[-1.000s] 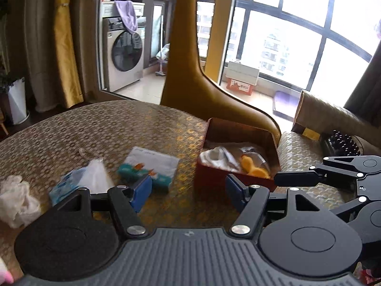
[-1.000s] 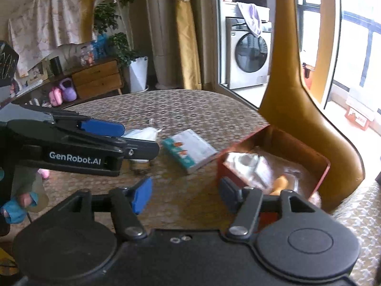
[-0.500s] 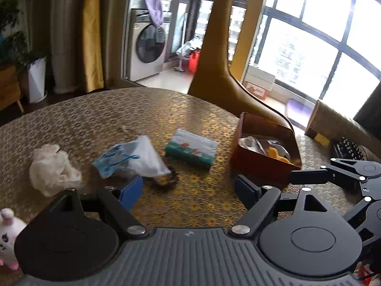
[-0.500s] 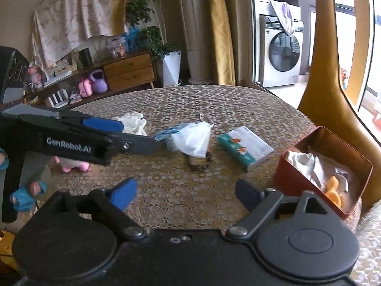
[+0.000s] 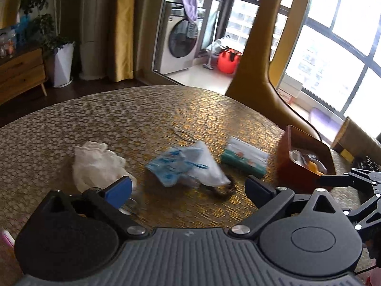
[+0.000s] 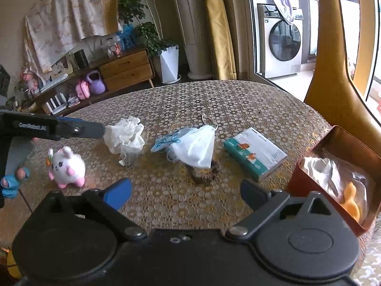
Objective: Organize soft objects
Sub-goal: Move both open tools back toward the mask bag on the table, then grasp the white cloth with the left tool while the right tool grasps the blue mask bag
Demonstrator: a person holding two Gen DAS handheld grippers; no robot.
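Observation:
On the round patterned table [image 6: 238,104] lie a crumpled white plastic wad [image 6: 125,134] [image 5: 95,164], a white and blue mask bundle [image 6: 193,146] [image 5: 185,164], a dark hair tie [image 6: 204,172], a teal tissue pack [image 6: 256,152] [image 5: 244,158] and a white and pink plush bunny [image 6: 66,164]. A red box [image 6: 338,181] [image 5: 304,157] at the right holds soft items. My left gripper [image 5: 188,187] is open and empty, hovering just short of the wad and the masks. My right gripper [image 6: 185,190] is open and empty, short of the hair tie.
A tall yellow chair back [image 5: 259,71] stands behind the table by the box. A wooden cabinet [image 6: 123,68], a potted plant [image 6: 166,54] and a washing machine [image 6: 278,40] stand beyond the table. The left gripper's body [image 6: 52,127] reaches in from the left in the right wrist view.
Both grippers have swung left, away from the red box, and both have opened wider. The white wad and the plush bunny have come into view.

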